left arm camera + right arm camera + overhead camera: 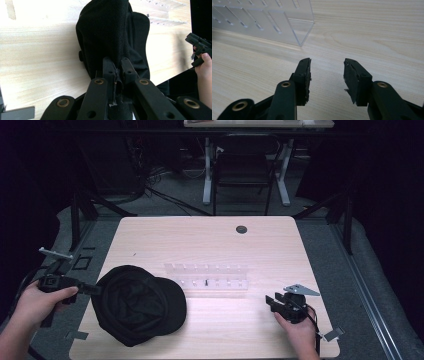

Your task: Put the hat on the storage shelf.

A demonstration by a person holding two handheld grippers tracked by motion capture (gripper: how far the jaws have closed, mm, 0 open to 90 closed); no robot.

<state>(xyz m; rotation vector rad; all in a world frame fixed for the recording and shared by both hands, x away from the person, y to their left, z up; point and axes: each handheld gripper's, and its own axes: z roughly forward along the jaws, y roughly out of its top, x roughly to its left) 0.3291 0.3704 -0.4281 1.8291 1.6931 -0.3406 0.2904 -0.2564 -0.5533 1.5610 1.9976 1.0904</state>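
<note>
We have the left gripper (117,65) pinched tight on the edge of the black cap (138,302), fabric bunched between the pads, as the left gripper view shows. The cap lies on the table (210,235) at its near left, just beside the clear acrylic rack (206,276). To lift it well, we judge: keep the pinch firm, raise slowly so the cloth doesn't slip, and steer clear of the rack. The left hand (37,302) sits off the table's left edge, gripper level and pointing right at the cap's rim. The right gripper (327,75) is wide open and holds nothing, low over bare wood near the rack's corner, the right hand (299,327) at the near right.
</note>
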